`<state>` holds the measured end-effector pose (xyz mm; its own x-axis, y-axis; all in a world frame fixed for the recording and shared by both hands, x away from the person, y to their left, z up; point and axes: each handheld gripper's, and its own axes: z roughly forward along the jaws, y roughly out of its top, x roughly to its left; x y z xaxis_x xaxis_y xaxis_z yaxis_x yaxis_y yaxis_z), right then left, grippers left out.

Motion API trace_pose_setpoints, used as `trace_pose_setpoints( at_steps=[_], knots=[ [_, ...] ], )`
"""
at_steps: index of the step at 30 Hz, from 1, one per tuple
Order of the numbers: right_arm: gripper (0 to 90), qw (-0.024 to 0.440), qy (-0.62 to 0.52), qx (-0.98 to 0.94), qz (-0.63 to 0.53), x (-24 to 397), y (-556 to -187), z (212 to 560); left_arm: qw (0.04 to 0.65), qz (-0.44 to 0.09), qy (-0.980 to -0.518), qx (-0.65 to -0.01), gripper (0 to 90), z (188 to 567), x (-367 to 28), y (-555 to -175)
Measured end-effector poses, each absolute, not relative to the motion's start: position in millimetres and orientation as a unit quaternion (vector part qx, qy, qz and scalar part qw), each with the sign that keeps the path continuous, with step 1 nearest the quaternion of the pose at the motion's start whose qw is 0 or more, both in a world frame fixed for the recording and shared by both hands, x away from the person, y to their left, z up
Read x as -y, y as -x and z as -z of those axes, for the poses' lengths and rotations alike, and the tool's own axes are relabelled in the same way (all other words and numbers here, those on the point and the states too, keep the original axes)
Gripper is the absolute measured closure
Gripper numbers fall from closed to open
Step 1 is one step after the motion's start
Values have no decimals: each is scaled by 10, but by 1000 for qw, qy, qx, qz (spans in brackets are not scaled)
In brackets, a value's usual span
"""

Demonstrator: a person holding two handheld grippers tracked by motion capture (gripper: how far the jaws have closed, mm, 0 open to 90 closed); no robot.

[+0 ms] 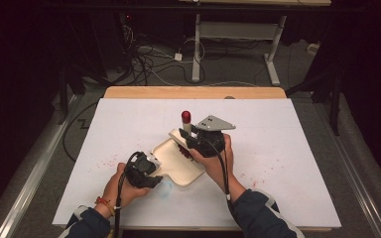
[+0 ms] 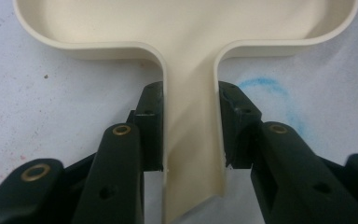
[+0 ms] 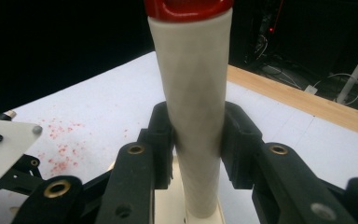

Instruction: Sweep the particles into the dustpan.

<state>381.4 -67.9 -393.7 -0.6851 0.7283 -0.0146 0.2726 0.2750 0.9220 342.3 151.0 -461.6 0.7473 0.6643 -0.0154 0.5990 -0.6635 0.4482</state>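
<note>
Cream plastic makes up both things in hand: one dustpan (image 1: 178, 161) lying flat on the tabletop (image 1: 287, 163), and one brush (image 1: 186, 130) with a cream handle and a red cap, standing over the pan's far edge.

Left hand-held gripper (image 2: 189, 128) is closed on the dustpan's short handle, one pad against each side wall, as the left gripper view shows plainly. That hold looks meant to pin the pan against the white surface so it cannot slide while something is swept into it; the open mouth faces away from the person.

Right hand-held gripper (image 3: 196, 140) is clamped around the brush handle, jaws pressing either side of the cream shaft below the red cap. In the high view the handle points up and the dark red bristles sit low at the pan's rim, which I judge to be the posture for drawing crumbs inward.

Red specks (image 1: 108, 161) are scattered over the tabletop to the left of the pan, with more to its right; they are too many and too small to count. One faint blue ring (image 2: 272, 95) marks the surface just beside the pan's handle.
</note>
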Motion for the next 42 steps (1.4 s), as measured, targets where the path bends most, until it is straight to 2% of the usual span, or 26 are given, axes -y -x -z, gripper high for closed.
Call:
trace_pose_setpoints(
  at_steps=[30, 42],
  knots=[
    [694, 243, -318, -760, -512, 481, -3456, 3931, 213, -76, -909, -349, 639, 4625, -1482, -3424],
    [700, 254, -321, -755, -512, 603, -3534, 3853, 212, -75, -910, -349, 639, 4637, -1481, -3425]
  ],
)
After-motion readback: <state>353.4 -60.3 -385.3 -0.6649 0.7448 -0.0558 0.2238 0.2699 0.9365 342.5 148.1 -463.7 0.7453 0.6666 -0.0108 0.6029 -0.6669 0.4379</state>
